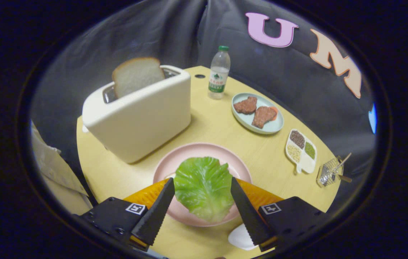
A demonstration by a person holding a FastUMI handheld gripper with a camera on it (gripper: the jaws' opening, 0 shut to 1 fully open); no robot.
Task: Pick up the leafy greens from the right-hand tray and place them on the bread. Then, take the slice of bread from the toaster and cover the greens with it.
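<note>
A green leaf (204,187) lies spread over the pink plate (196,151), between my two fingers and level with their tips. It hides almost all of the bread under it; a pale edge peeks out at the leaf's far right. My gripper (202,180) is open, one finger at each side of the leaf, and neither visibly presses on it. Beyond the plate to the left stands the cream toaster (139,111). A slice of white bread (137,75) sticks up out of its slot.
A water bottle (219,72) stands at the table's far edge. Right of the pink plate are a pale blue plate (243,120) with two meat patties, a white divided dish (306,165) of grains and a small wire basket (330,172). A beige sleeve (53,169) is beside the table.
</note>
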